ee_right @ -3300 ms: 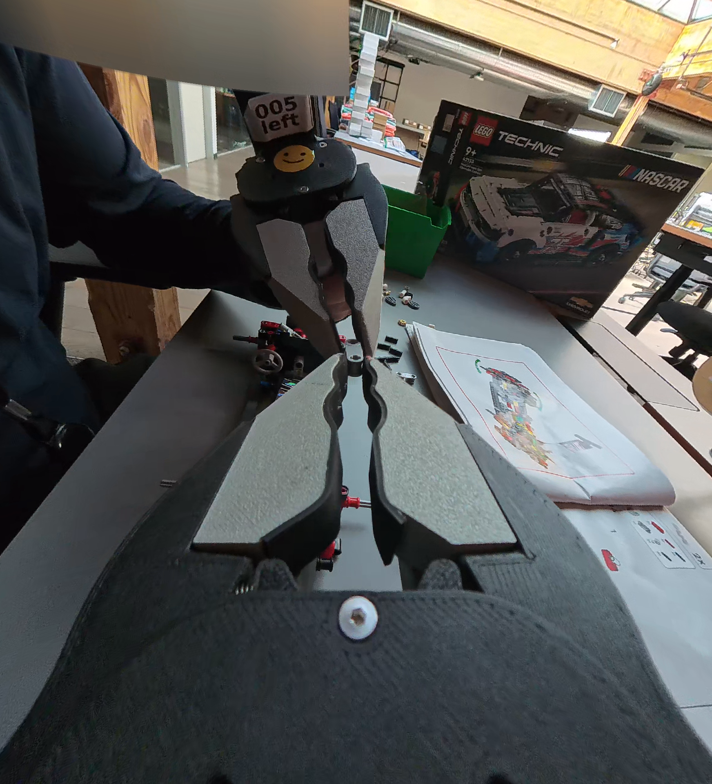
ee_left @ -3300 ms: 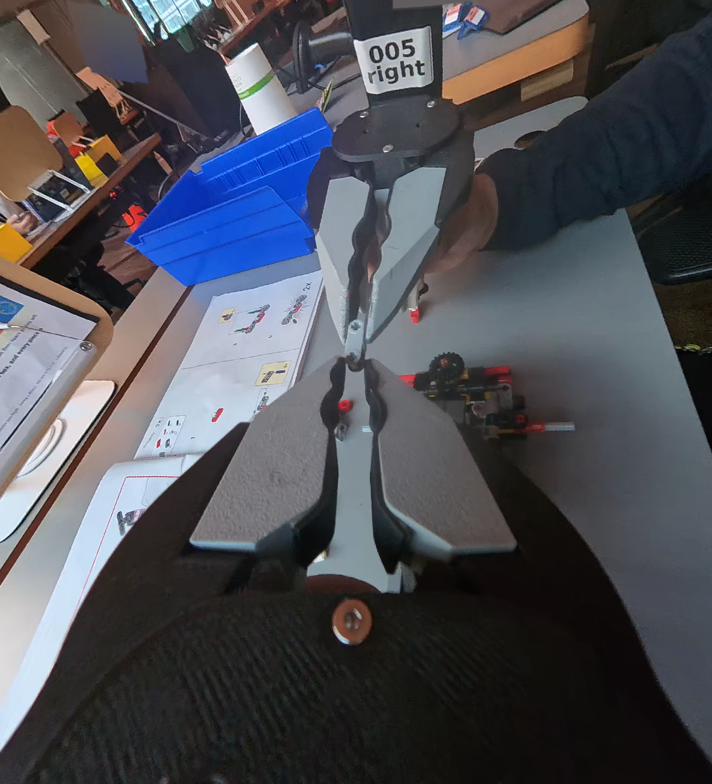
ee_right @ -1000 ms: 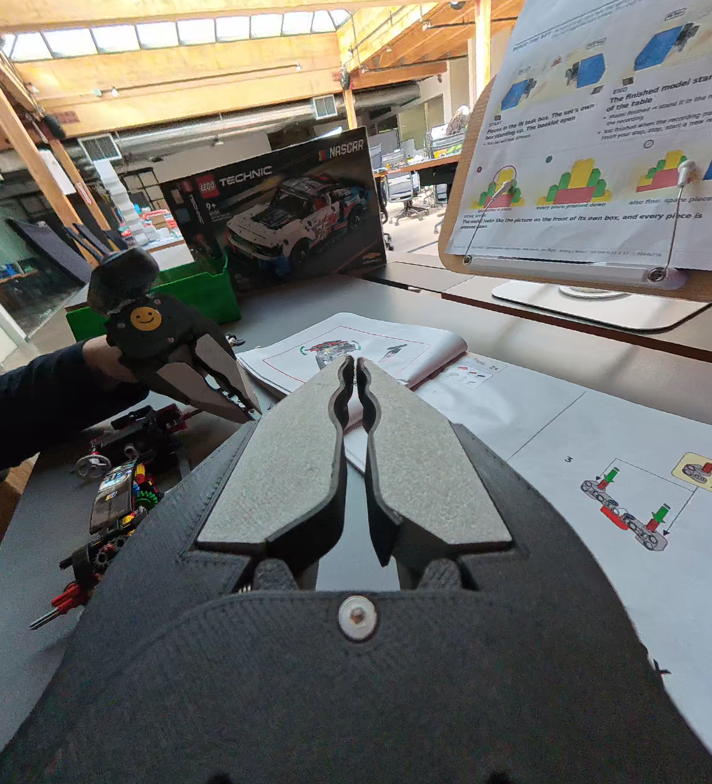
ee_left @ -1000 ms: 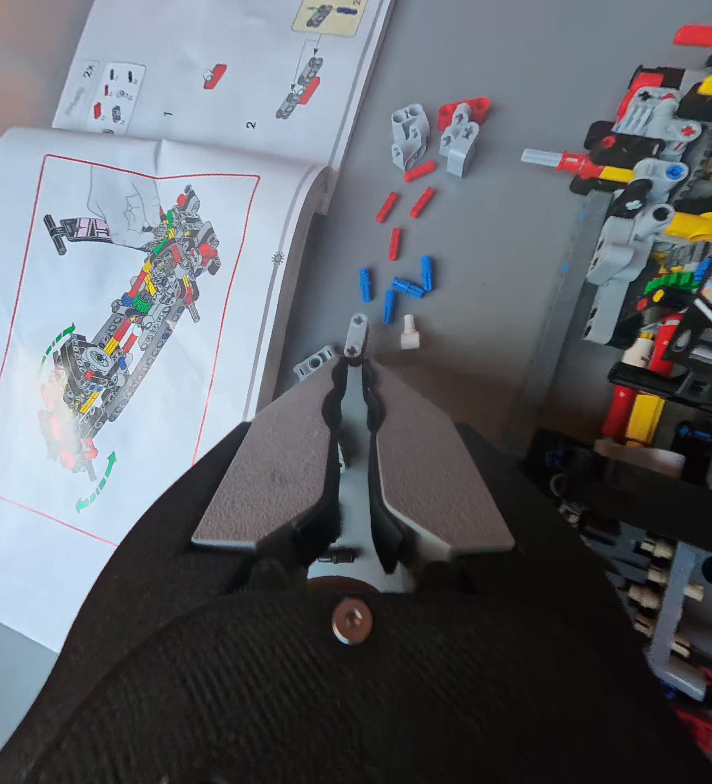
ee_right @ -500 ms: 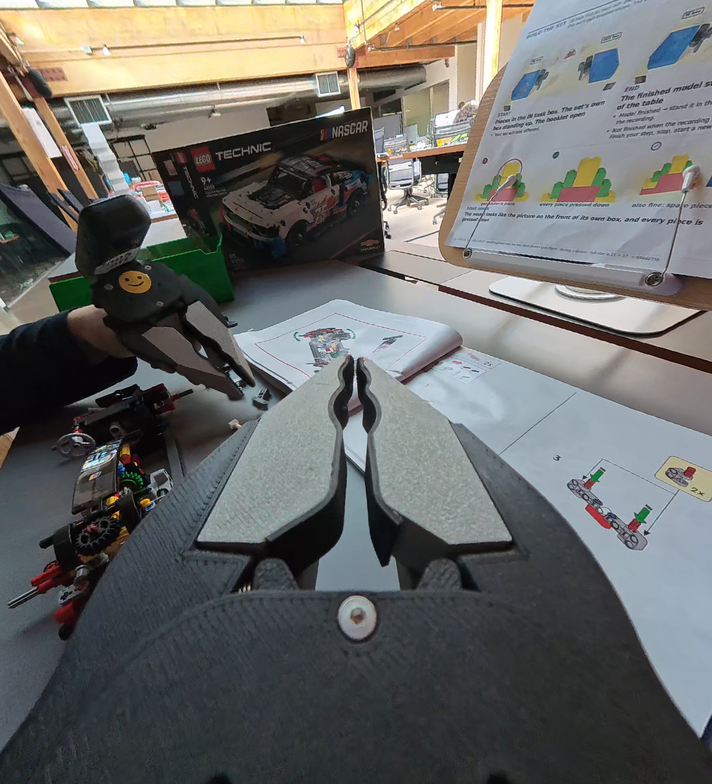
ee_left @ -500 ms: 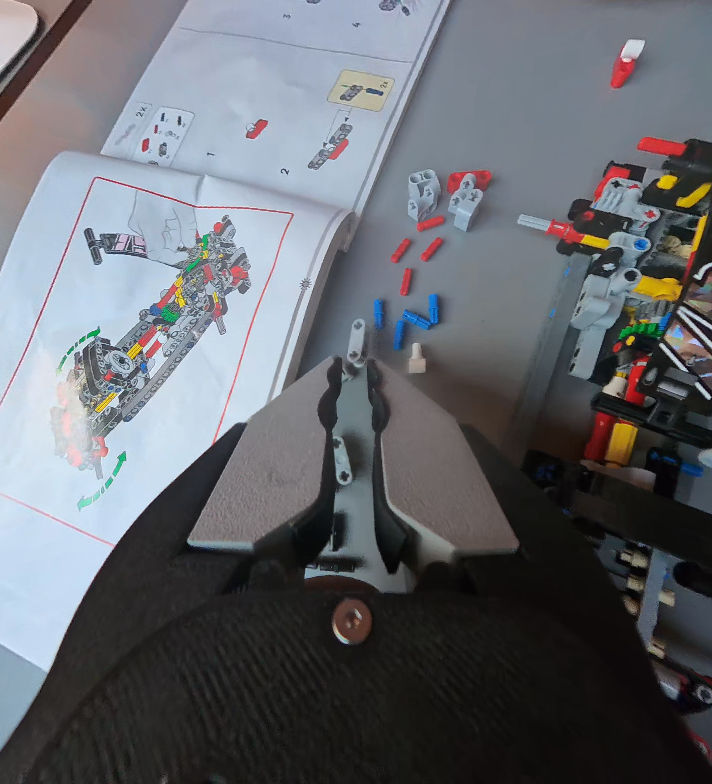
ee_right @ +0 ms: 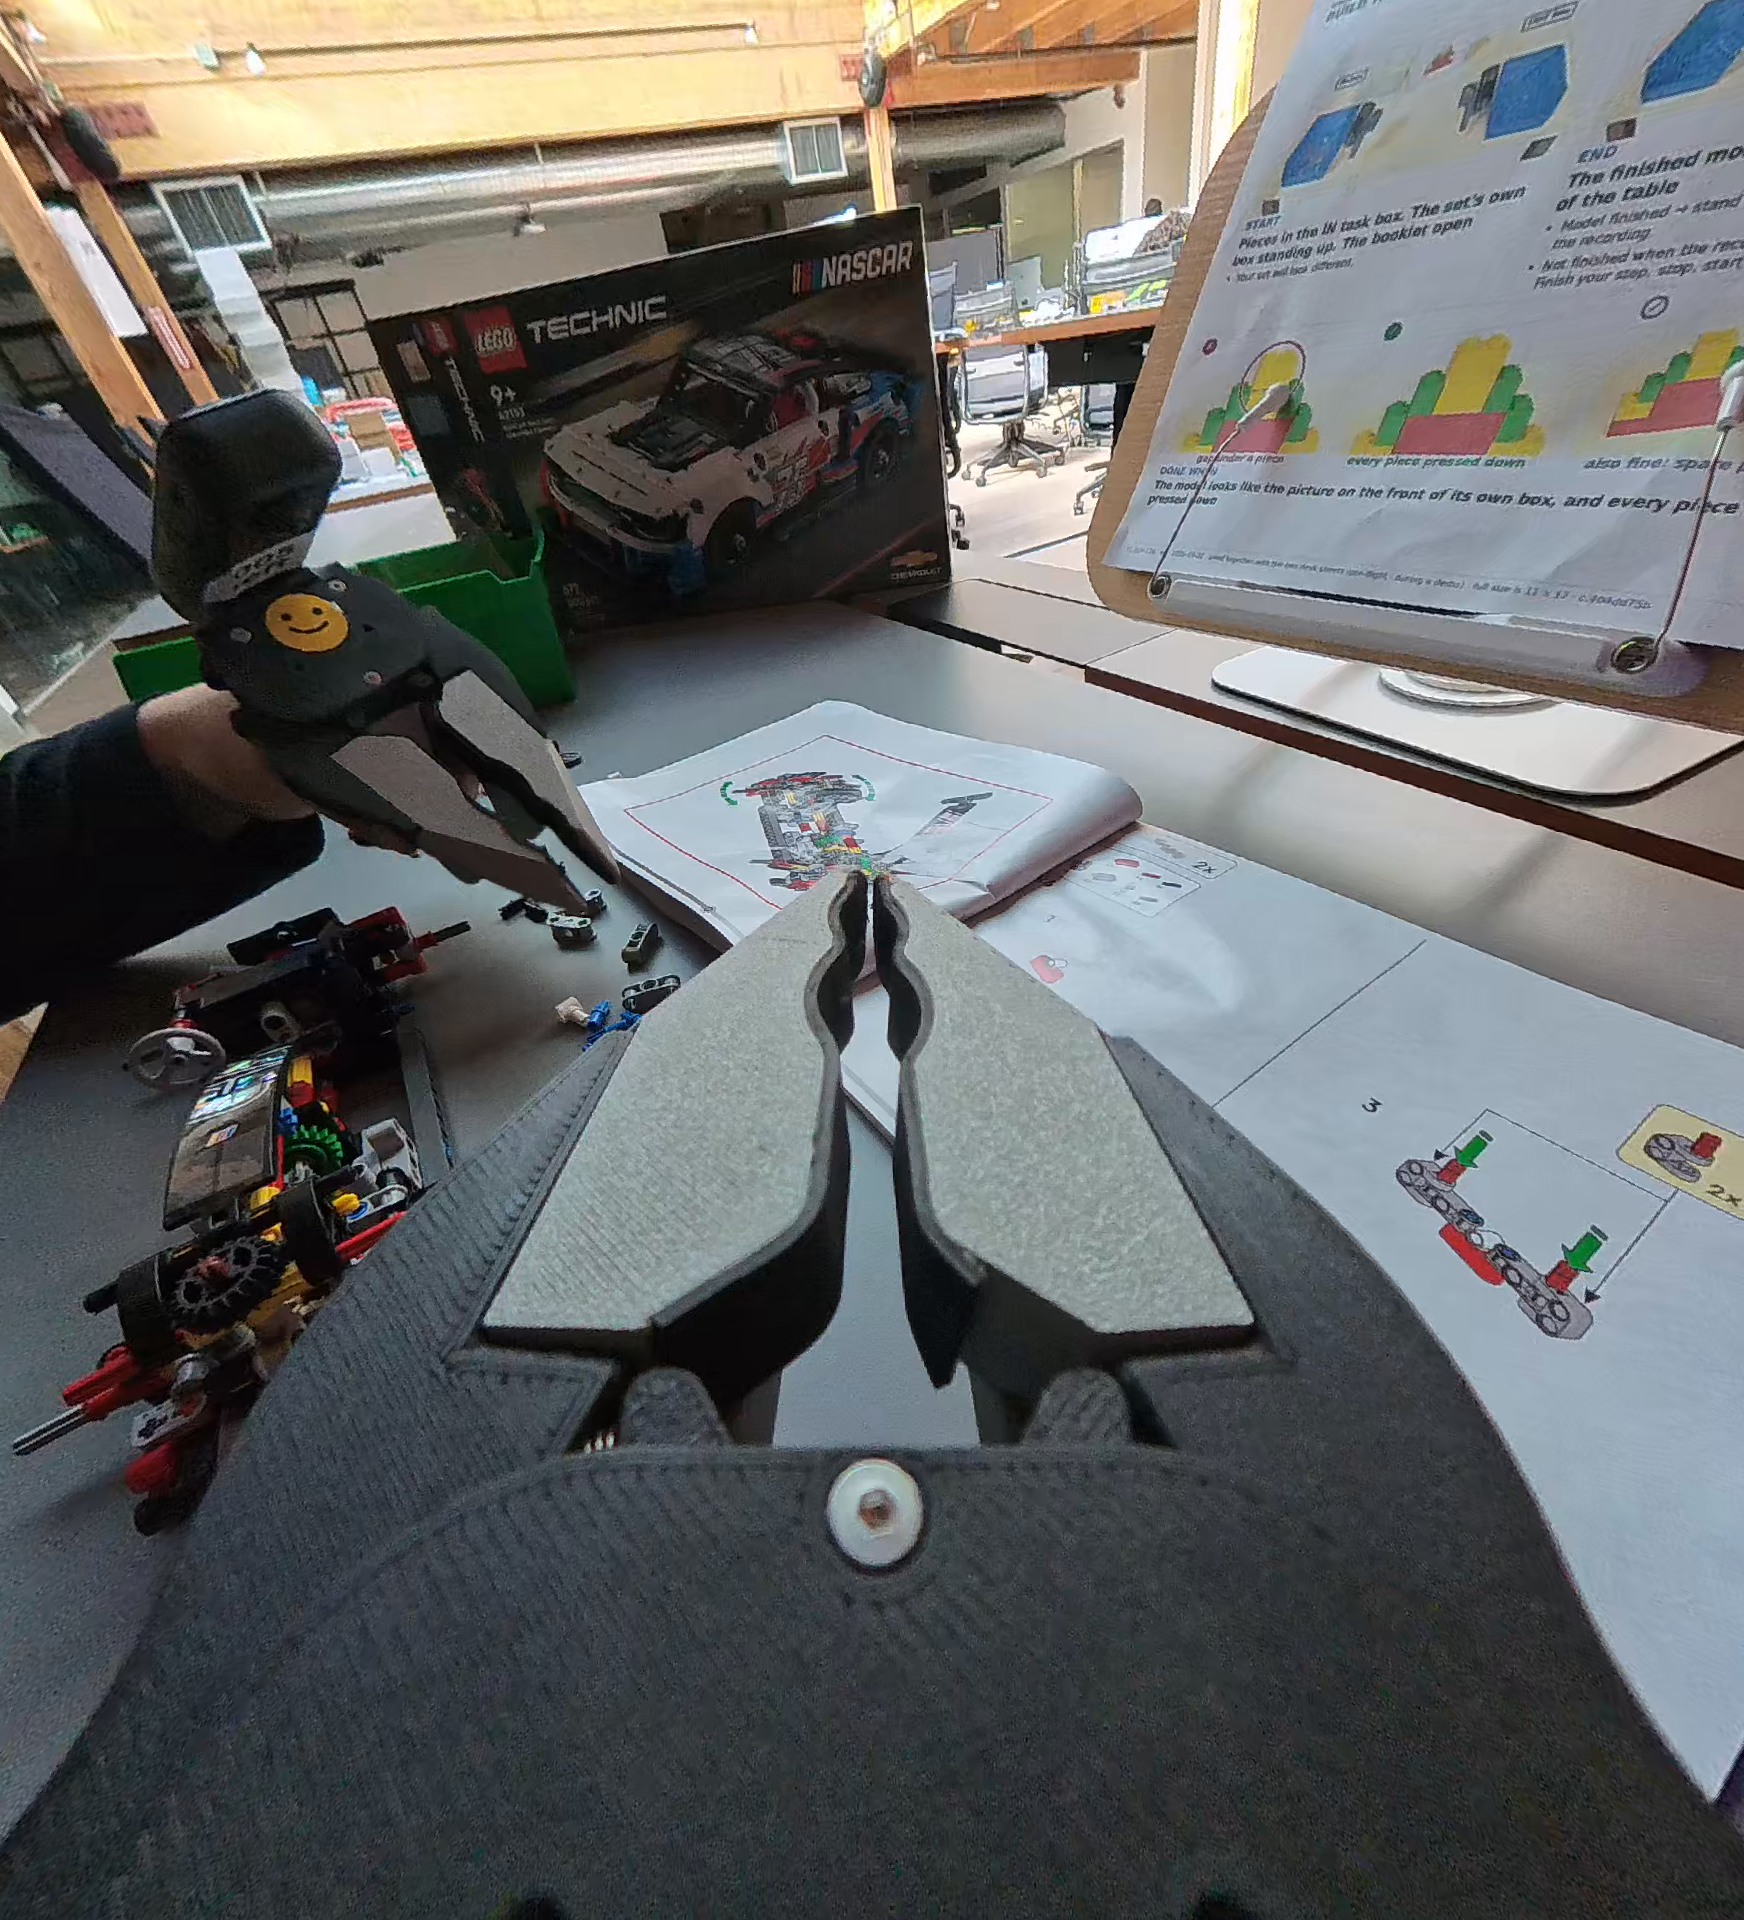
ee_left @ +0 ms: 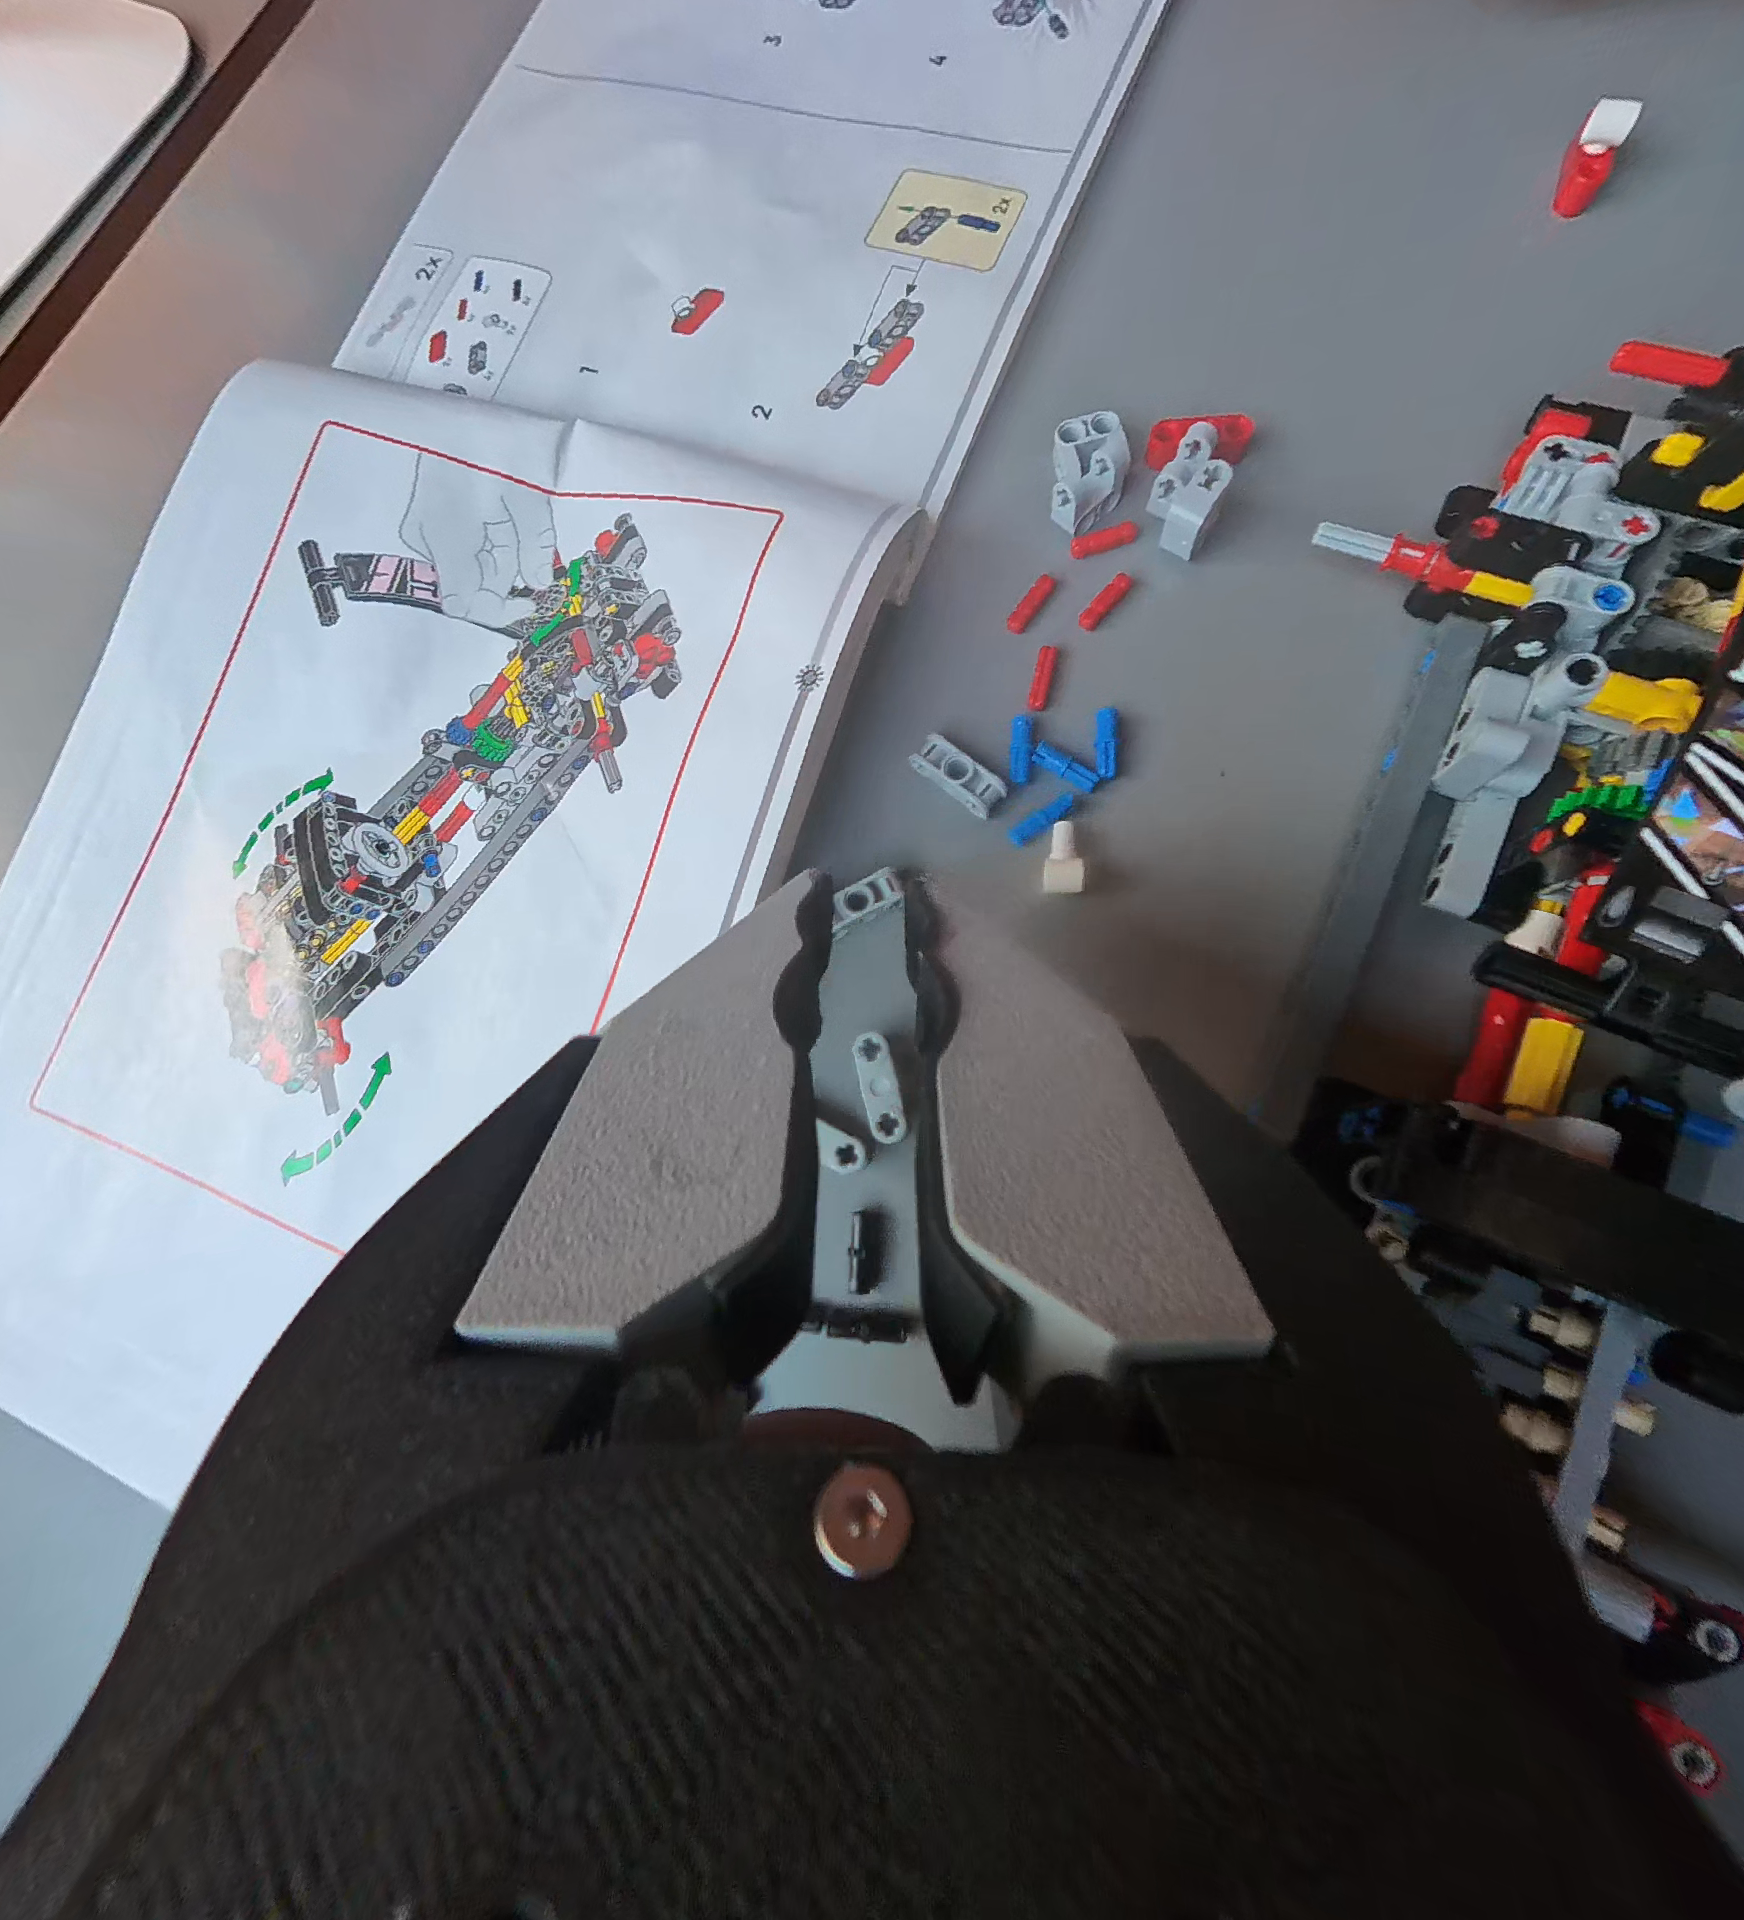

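My left gripper point(ee_left: 866, 904) is open a little, low over the grey table point(ee_left: 1263, 312) beside the open booklet point(ee_left: 380, 779). Nothing is gripped. A small grey holed beam point(ee_left: 868, 899) shows between its tips, and a thin grey link point(ee_left: 878, 1081) lies on the table under the fingers. Another grey beam point(ee_left: 956, 769), blue pins point(ee_left: 1060, 764), red pins point(ee_left: 1055, 613) and a tan pin point(ee_left: 1060, 868) lie just ahead. The right wrist view shows the left gripper point(ee_right: 577, 883) with its tips down at these loose parts. My right gripper point(ee_right: 870, 883) is shut and empty above the instruction sheet point(ee_right: 1470, 1143).
A partly built toy car chassis point(ee_left: 1626, 727) lies to the right of the pins and also shows in the right wrist view point(ee_right: 255, 1091). The set's box point(ee_right: 681, 416) and a green bin point(ee_right: 473, 613) stand at the back. A sheet holder on a stand point(ee_right: 1470, 364) is at the right. Tip to tip, the grippers are about 20 centimetres apart. From my left tips it is roughly 4 centimetres to the tan pin point(ee_left: 1060, 868); from my right, 20 centimetres. It turns up in the right wrist view point(ee_right: 571, 1009) as well.
My left gripper opened and the thin grey link it held at its tips left the grasp and now lies on the table. The left gripper drew back slightly. The right gripper stayed shut.
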